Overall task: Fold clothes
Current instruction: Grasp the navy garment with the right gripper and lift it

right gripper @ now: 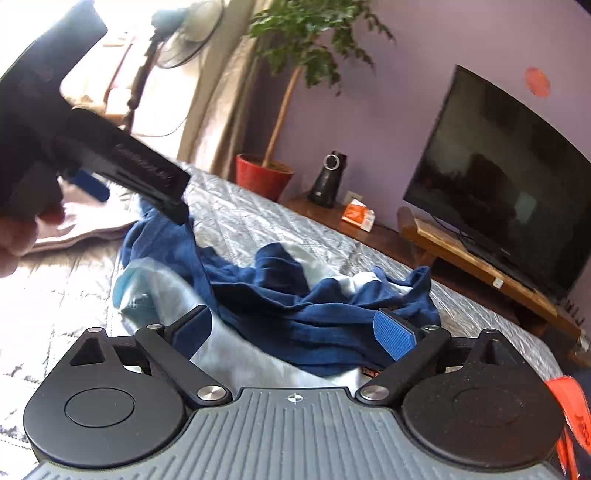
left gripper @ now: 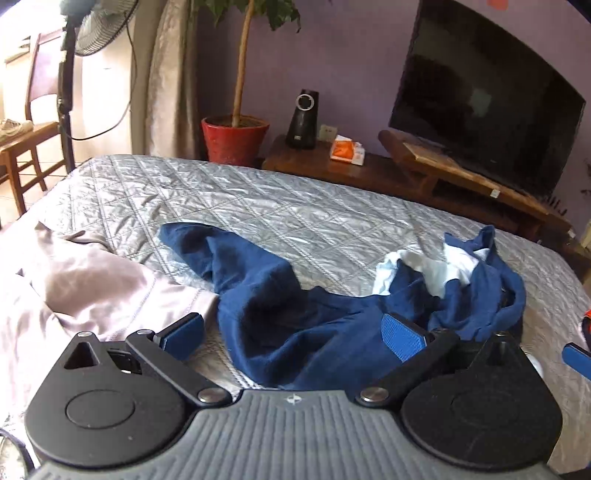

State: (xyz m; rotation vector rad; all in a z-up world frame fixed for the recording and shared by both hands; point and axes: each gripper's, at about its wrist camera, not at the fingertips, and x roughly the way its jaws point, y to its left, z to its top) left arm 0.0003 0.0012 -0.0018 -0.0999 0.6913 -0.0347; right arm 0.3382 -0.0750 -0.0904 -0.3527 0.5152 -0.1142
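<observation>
A crumpled navy blue garment (left gripper: 295, 317) with a white and pale blue lining (left gripper: 436, 269) lies on the quilted grey bedspread (left gripper: 221, 199). My left gripper (left gripper: 291, 334) hovers just above its near part, jaws wide open, nothing between the blue pads (left gripper: 400, 341). In the right wrist view the same garment (right gripper: 303, 299) spreads under my right gripper (right gripper: 299, 332), which is also open and apart from the cloth. The left gripper's black body (right gripper: 110, 147) and a hand (right gripper: 22, 236) show at the upper left there.
A pale pink cloth (left gripper: 74, 288) lies on the bed's left part. Beyond the bed stand a red plant pot (left gripper: 234, 138), a black speaker (left gripper: 303, 120), a TV (left gripper: 487, 103) on a wooden bench, a fan (left gripper: 96, 33) and a chair (left gripper: 26, 140).
</observation>
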